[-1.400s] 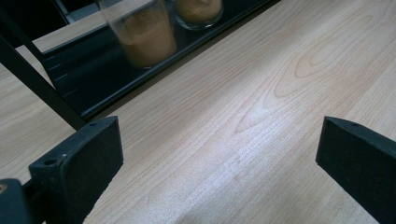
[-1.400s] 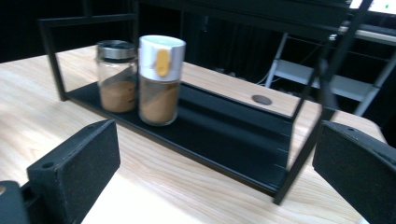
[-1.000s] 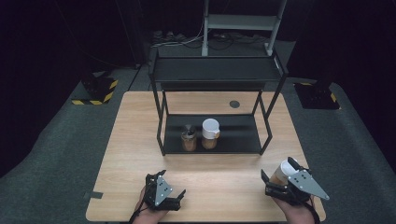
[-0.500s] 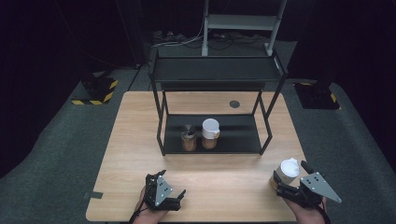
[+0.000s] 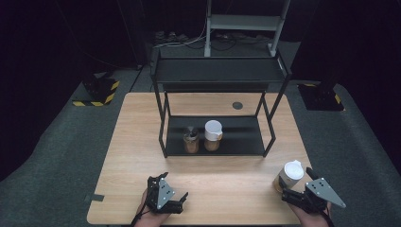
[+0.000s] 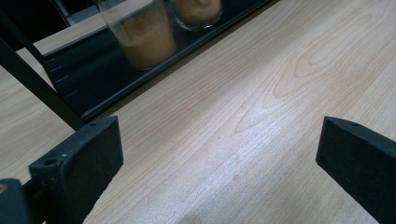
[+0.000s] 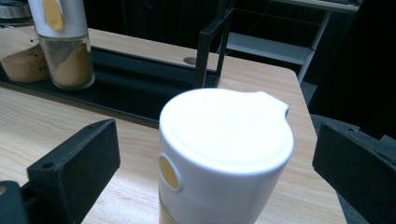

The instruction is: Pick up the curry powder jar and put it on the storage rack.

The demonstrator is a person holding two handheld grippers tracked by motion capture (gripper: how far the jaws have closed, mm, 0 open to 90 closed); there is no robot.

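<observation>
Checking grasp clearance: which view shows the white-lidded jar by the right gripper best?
Right gripper view: the white-lidded jar stands close up between the open jaws of the right gripper, neither jaw touching it. High view shows the jar small, at the table's right front.

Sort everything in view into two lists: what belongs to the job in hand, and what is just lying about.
Part of the job:
- white-lidded jar between the open jaws of the right gripper
- shelf rack
- two jars on its lower shelf

Just lying about:
- left gripper, open and idle
- striped floor block
- cables
</observation>
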